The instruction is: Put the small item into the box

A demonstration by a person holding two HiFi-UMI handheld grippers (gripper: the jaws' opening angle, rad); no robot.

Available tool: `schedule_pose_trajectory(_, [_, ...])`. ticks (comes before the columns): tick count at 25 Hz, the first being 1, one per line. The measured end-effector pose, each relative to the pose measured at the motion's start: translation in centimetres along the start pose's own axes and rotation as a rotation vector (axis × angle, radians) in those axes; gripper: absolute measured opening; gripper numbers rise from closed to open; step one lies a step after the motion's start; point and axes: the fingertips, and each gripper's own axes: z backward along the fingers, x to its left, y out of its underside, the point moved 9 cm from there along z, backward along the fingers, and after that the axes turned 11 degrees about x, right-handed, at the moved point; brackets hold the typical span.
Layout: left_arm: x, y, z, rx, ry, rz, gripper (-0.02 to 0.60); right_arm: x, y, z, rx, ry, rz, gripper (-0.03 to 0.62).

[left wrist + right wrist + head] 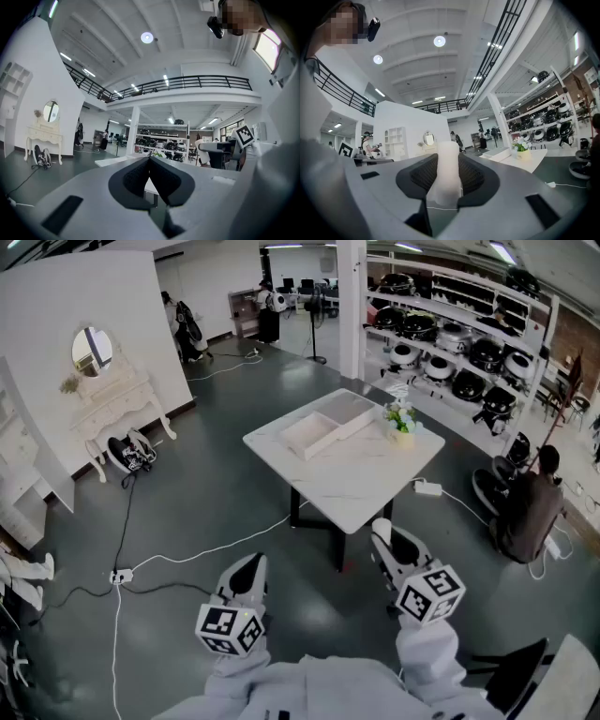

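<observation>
A white table [361,479] stands ahead of me on the grey floor, with a shallow white open box [326,425] at its far left corner. Both grippers hang short of the table's near edge. My right gripper [384,536] is shut on a small white cylindrical item [447,172], which stands upright between its dark pads [474,176] in the right gripper view. My left gripper [248,573] is lower and to the left. In the left gripper view its jaws [150,165] meet at the tips with nothing between them.
A small pot of flowers [401,422] stands on the table beside the box. Shelves of cookers [459,343] line the right wall, and a person [530,507] sits below them. White cables [202,554] cross the floor. A white dressing table with a mirror [111,399] stands at the left.
</observation>
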Motion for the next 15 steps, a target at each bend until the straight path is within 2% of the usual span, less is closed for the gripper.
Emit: schedule_pose_trajectory(15, [-1.1, -0.3, -1.0, -0.004, -0.018, 0.010, -0.002, -1.8, -0.5, 0.4, -0.009, 0.004, 0.007, 0.118])
